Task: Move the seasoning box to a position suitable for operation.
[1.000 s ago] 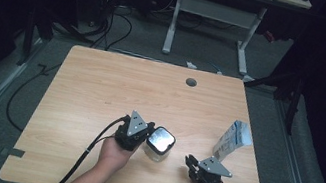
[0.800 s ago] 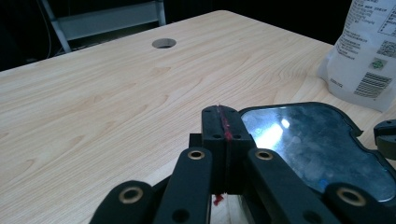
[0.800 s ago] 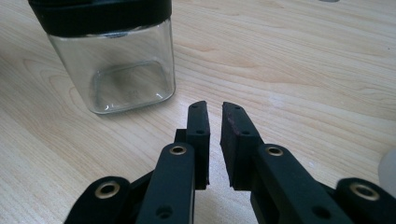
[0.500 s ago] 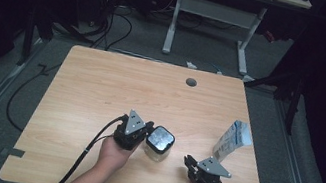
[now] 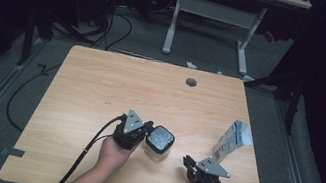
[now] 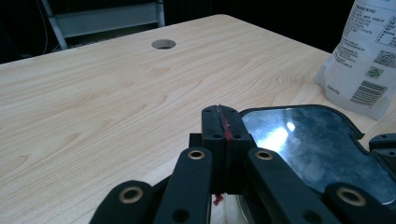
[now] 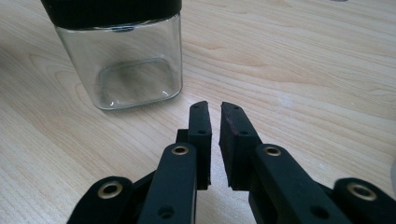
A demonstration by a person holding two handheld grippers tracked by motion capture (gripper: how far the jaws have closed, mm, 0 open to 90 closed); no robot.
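A square clear glass jar [image 5: 159,141] with a black lid stands near the table's front edge, and through its wall [image 7: 126,60] it looks empty. My left gripper [image 5: 146,126] sits just left of the jar, its tips level with the lid [image 6: 308,144]. The left jaws are pressed together [image 6: 223,112] with nothing between them. My right gripper [image 5: 187,161] lies to the jar's right and points toward it, a short way off. A narrow gap [image 7: 215,108] separates its jaws, and that gap holds nothing. A white printed pouch [image 5: 232,140] stands upright farther right [image 6: 369,51].
The wooden table [image 5: 126,85] has a round cable hole [image 5: 191,82] near its far edge [image 6: 163,44]. Cables trail from both grippers over the front edge. A metal desk frame and loose cables lie on the dark floor behind.
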